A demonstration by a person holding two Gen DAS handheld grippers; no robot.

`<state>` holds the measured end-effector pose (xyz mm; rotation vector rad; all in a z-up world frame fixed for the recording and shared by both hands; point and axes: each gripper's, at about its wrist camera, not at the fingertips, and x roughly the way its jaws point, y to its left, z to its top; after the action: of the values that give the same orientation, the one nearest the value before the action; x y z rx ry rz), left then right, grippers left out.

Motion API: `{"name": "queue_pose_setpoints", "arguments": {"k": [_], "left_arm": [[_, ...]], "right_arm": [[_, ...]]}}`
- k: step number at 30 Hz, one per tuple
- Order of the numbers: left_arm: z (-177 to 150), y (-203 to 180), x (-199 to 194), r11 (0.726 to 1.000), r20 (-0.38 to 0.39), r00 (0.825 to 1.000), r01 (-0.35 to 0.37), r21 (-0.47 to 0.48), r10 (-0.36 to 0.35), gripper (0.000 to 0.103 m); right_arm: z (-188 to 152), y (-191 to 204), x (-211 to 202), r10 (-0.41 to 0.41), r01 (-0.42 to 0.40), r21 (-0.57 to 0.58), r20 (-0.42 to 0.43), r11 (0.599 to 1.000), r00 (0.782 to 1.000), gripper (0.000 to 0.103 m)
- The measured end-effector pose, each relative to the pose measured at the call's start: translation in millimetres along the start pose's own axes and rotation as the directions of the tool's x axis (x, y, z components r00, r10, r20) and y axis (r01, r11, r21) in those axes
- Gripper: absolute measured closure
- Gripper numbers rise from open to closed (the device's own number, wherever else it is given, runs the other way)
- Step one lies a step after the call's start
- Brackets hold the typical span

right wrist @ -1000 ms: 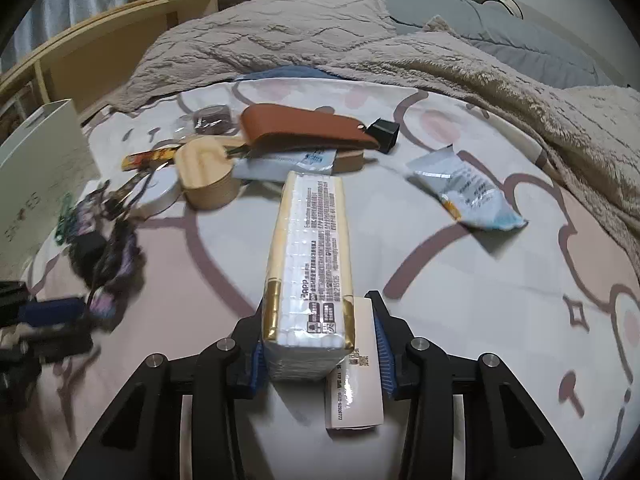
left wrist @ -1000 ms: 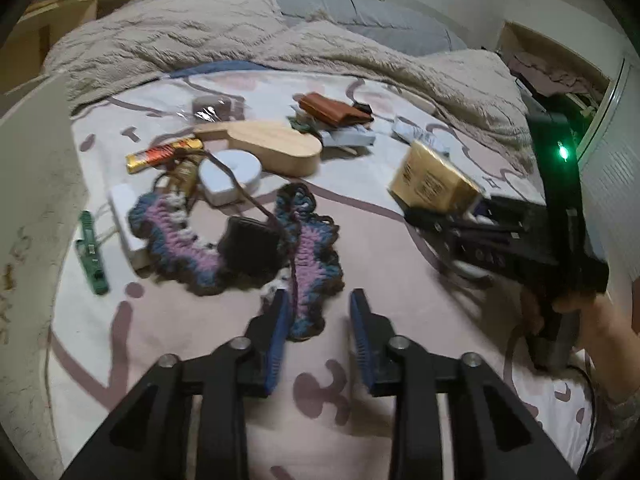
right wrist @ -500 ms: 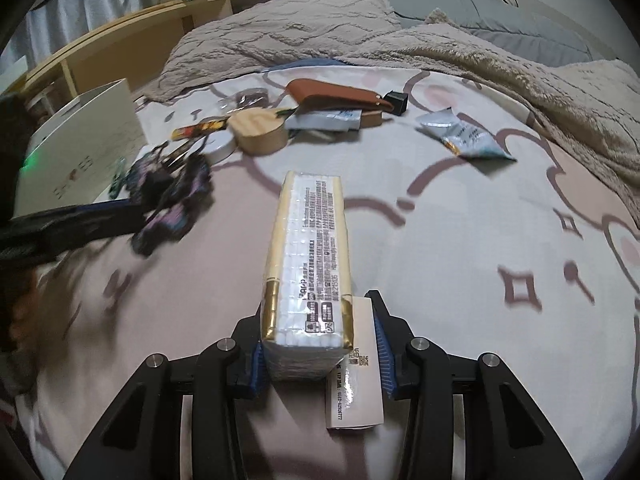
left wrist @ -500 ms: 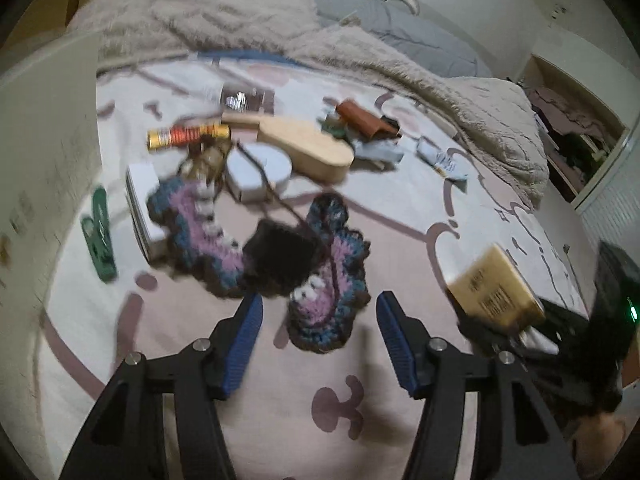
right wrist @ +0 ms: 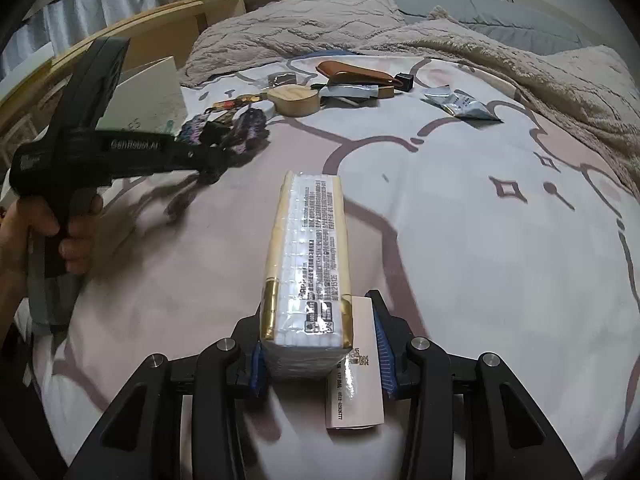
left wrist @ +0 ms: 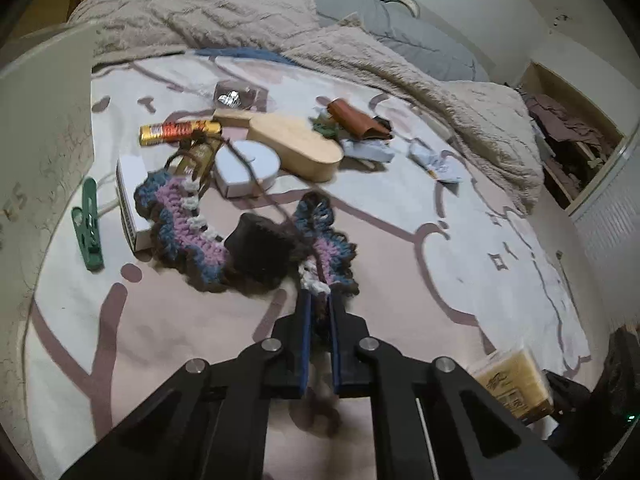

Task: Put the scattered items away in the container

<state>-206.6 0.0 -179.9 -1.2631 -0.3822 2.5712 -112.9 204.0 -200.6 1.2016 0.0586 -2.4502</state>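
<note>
My left gripper is shut on the near edge of the purple-and-blue crochet piece, which lies on the bed sheet with a dark pouch on it. My right gripper is shut on a gold-and-white tissue pack together with a white card, held above the sheet. The pack also shows in the left wrist view at lower right. The white container stands at the left edge; it also shows in the right wrist view.
Scattered beyond the crochet: a green clip, white box, gold-red tube, round white tin, wooden case, brown leather case, foil sachet. A beige blanket is bunched at the back.
My left gripper opened wide, moved forward and then closed on the crochet piece's near edge. My right gripper drew back toward the near right with the tissue pack in it.
</note>
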Motion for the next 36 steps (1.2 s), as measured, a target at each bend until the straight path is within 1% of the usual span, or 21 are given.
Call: {"name": "queue_pose_setpoints", "arguments": {"k": [5, 9, 12, 13, 15, 16, 17, 19, 21, 23, 25, 27, 28, 29, 35, 36], "left_arm": [[0.6, -15.7, -34.4, 0.997, 0.041, 0.998, 0.054, 0.05, -0.056, 0.095], [0.5, -21.7, -69.4, 0.994, 0.097, 0.99, 0.095, 0.055, -0.1, 0.095], [1.7, -22.9, -93.2, 0.992, 0.137, 0.983, 0.114, 0.052, -0.121, 0.095], [1.9, -23.0, -101.6, 0.991, 0.149, 0.98, 0.123, 0.051, -0.129, 0.095], [1.9, -25.0, -118.5, 0.989, 0.165, 0.976, 0.132, 0.061, -0.14, 0.095], [1.5, -26.9, -124.8, 0.989, 0.169, 0.976, 0.128, 0.071, -0.139, 0.095], [1.0, -29.1, -131.0, 0.989, 0.17, 0.976, 0.123, 0.086, -0.136, 0.095], [-1.0, -33.2, -139.6, 0.987, 0.162, 0.979, 0.104, 0.124, -0.124, 0.095], [-5.3, -37.0, -144.3, 0.983, 0.148, 0.985, 0.06, 0.175, -0.087, 0.095], [-11.0, -36.7, -143.8, 0.98, 0.119, 0.99, 0.044, 0.196, -0.069, 0.095], [-18.3, -33.9, -141.1, 0.976, 0.098, 0.994, 0.026, 0.217, -0.048, 0.095], [-24.0, -29.9, -136.4, 0.975, 0.085, 0.996, 0.003, 0.222, -0.022, 0.095], [-27.0, -27.3, -133.9, 0.975, 0.078, 0.997, -0.002, 0.22, -0.015, 0.095], [-30.0, -24.7, -130.4, 0.976, 0.068, 0.998, -0.011, 0.218, -0.004, 0.095], [-48.3, -12.6, -99.8, 0.97, 0.019, 0.996, -0.094, 0.223, 0.092, 0.094], [-50.8, -10.8, -95.7, 0.97, 0.009, 0.995, -0.1, 0.221, 0.101, 0.093]], "right_arm": [[-6.7, -1.2, -4.3, 0.02, -0.021, 0.021, 0.012, 1.0, 1.0, 0.059], [-6.4, 0.9, -3.0, 0.009, -0.009, 0.013, 0.011, 1.0, 1.0, 0.058], [-7.3, 2.2, -2.9, 0.003, -0.003, 0.005, 0.013, 1.0, 1.0, 0.057], [-7.2, 1.9, -2.9, 0.008, -0.008, 0.006, 0.013, 1.0, 1.0, 0.056], [-7.1, 0.9, -3.3, 0.027, -0.028, 0.008, 0.014, 1.0, 1.0, 0.05], [-7.0, 1.0, -3.4, 0.038, -0.038, 0.006, 0.014, 0.999, 0.999, 0.045], [-7.2, 1.7, -3.7, 0.037, -0.037, 0.003, 0.014, 0.999, 0.999, 0.044], [-6.8, 5.0, -3.2, 0.019, -0.019, -0.01, 0.011, 1.0, 1.0, 0.044], [-6.6, 7.8, -4.1, 0.002, -0.001, -0.02, 0.013, 1.0, 1.0, 0.044], [-5.7, 8.5, -6.0, -0.014, 0.014, -0.022, 0.015, 1.0, 1.0, 0.043], [-4.3, 9.0, -11.2, -0.057, 0.057, -0.02, 0.026, 0.998, 0.998, 0.043], [-4.1, 7.9, -17.5, -0.089, 0.09, -0.011, 0.048, 0.996, 0.995, 0.039], [-4.3, 6.4, -21.2, -0.099, 0.099, -0.001, 0.058, 0.995, 0.993, 0.032], [-4.3, 3.6, -26.4, -0.11, 0.11, 0.015, 0.069, 0.994, 0.992, 0.031], [-8.3, -2.5, -44.4, -0.101, 0.098, 0.059, 0.054, 0.993, 0.993, 0.031], [-10.5, -1.5, -47.5, -0.098, 0.095, 0.058, 0.049, 0.994, 0.994, 0.031]]}}
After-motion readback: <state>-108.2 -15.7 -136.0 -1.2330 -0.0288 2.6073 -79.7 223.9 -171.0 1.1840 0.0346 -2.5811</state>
